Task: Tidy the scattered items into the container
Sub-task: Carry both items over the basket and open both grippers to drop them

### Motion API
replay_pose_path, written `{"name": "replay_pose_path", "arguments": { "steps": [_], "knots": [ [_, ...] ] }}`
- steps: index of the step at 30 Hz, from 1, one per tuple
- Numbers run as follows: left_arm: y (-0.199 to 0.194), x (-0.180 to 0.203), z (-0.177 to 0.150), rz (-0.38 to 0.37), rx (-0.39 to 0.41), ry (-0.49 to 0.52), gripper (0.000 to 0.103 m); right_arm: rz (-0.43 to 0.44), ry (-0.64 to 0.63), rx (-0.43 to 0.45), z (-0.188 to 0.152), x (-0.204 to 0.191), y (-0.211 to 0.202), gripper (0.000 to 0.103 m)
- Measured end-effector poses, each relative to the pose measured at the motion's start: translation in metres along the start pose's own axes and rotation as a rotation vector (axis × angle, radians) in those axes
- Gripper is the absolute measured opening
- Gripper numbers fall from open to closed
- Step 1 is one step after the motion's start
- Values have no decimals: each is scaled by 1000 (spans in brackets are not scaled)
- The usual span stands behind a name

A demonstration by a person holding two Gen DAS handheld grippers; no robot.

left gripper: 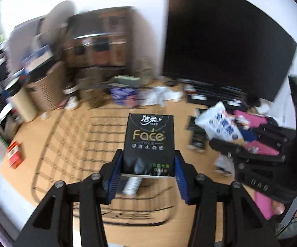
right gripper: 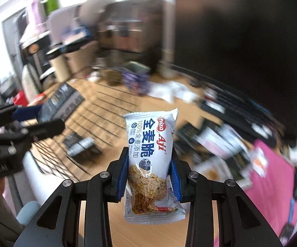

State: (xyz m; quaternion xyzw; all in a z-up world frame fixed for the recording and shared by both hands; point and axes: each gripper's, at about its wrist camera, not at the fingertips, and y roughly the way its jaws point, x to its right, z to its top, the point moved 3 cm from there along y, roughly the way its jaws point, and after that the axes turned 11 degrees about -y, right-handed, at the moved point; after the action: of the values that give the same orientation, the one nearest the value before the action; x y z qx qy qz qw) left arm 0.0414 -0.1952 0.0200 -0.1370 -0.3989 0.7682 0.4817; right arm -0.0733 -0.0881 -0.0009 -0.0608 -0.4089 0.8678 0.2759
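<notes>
My left tongs (left gripper: 148, 177) clamp a black Face tissue pack (left gripper: 148, 144) above the black wire basket (left gripper: 82, 127) on the wooden tabletop (left gripper: 45, 123). My right tongs (right gripper: 149, 177) pinch a white Aji cracker packet (right gripper: 150, 160), held upright over the tabletop beside the basket. A small dark packet (right gripper: 82, 146) lies inside the basket. Pink items (right gripper: 271, 177) sit scattered to the right.
</notes>
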Motion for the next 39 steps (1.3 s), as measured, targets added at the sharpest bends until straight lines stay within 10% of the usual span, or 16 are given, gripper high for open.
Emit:
{"name": "replay_pose_path", "arguments": {
  "steps": [11, 25, 29, 39],
  "knots": [
    [17, -98, 10, 86, -15, -185, 53, 172, -160, -24, 83, -93, 72, 35],
    [38, -102, 7, 78, -45, -191, 54, 225, -144, -81, 75, -93, 103, 35],
    [36, -100, 7, 71, -29, -182, 74, 209, -143, -68, 75, -94, 101, 38],
    [31, -96, 7, 62, -23, -182, 75, 202, -128, -63, 75, -91, 98, 39]
  ]
}}
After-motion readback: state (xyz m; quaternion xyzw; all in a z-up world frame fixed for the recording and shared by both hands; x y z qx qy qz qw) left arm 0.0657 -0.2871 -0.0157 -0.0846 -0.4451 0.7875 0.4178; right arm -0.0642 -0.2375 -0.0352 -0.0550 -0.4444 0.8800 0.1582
